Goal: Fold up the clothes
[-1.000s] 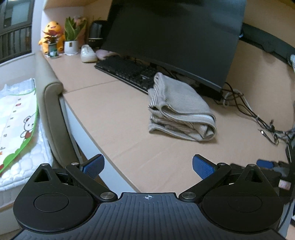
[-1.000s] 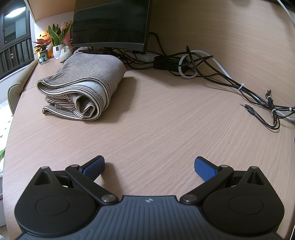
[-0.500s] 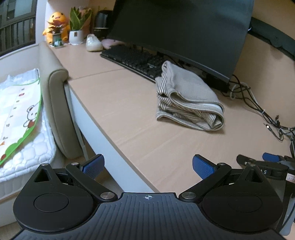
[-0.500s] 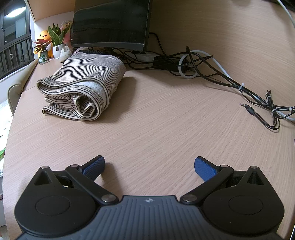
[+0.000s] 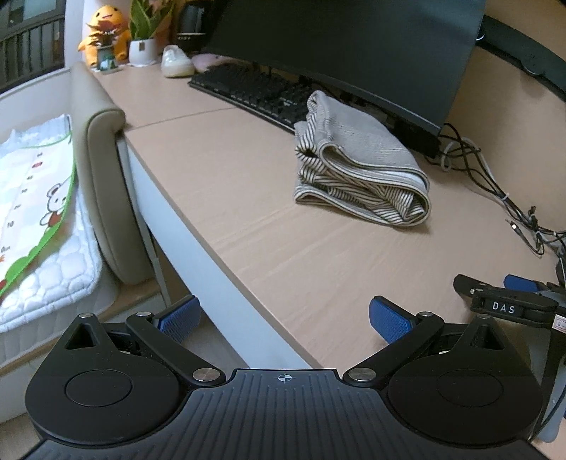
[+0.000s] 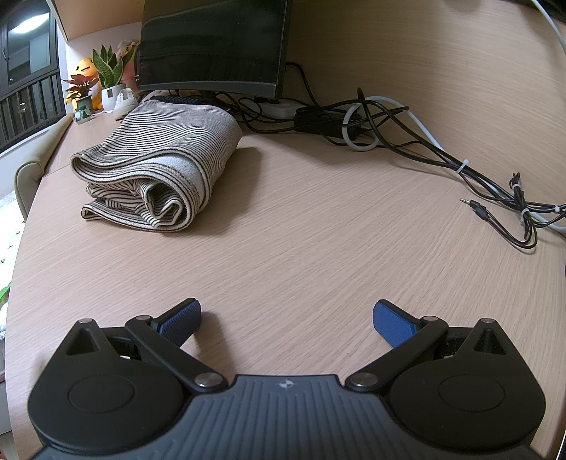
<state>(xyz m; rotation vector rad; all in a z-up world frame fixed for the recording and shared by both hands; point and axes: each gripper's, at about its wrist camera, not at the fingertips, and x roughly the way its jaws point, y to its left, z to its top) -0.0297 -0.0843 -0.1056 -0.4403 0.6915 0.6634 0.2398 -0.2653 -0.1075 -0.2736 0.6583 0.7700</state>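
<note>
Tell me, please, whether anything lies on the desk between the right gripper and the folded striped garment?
Nothing visible: only bare desk separates the open right gripper from the striped garment. The cables lie off to the right.

soft, warm indoor light fills both views, fairly even and a little dim, with a ceiling lamp glowing as a reflection in the dark window [image 6: 30, 19] at the upper left of the right wrist view. the folded striped garment [image 6: 159, 166] throws a soft shadow onto the desk [image 6: 318, 230] on its right side, and the dark monitor [image 6: 212, 42] carries a faint sheen. fisheye bending curves the desk edge and walls toward the borders, and the wood grain near the frame edges looks slightly smeared.
</note>
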